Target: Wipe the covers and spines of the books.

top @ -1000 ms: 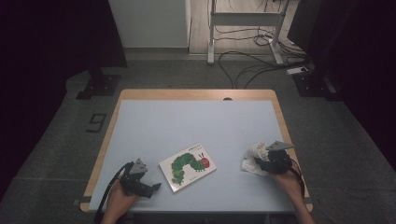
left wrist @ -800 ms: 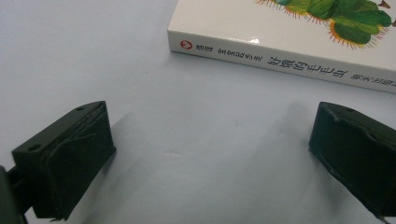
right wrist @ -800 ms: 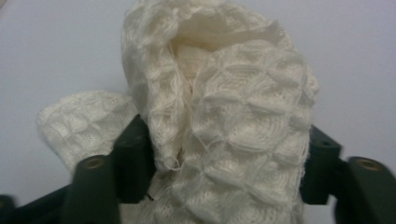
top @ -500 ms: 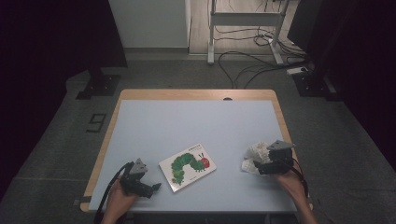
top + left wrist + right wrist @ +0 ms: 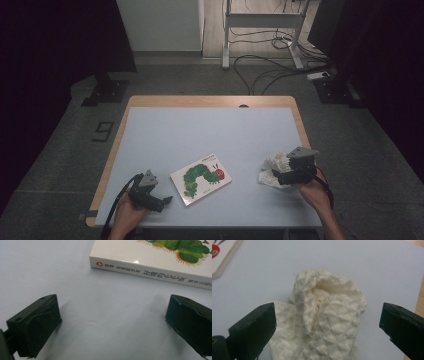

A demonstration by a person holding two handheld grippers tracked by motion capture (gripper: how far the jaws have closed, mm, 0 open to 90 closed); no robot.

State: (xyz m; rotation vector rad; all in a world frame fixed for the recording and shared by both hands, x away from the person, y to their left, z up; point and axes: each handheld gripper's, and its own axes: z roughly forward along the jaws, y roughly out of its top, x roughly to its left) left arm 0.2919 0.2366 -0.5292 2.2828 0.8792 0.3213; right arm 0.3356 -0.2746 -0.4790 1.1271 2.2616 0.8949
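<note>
**Q:** Cloth first: where is it?

**A:** A cream knitted cloth (image 5: 272, 169) lies crumpled on the pale blue surface (image 5: 210, 135), near its right edge. The right tool (image 5: 281, 176) hangs over it. Its jaws have just been opening and now stand wide, one on each side of the cloth (image 5: 327, 315), with neither pad pressing on it.

**Q:** And the left tool?

**A:** The left tool (image 5: 162, 200) rests low near the front left corner, held in the person's left hand (image 5: 131, 212). Its jaws are spread wide with bare surface between them. A picture book (image 5: 201, 177) with a green caterpillar on its cover lies flat just beyond the jaws, apart from them, its spine (image 5: 152, 272) facing the tool.
</note>
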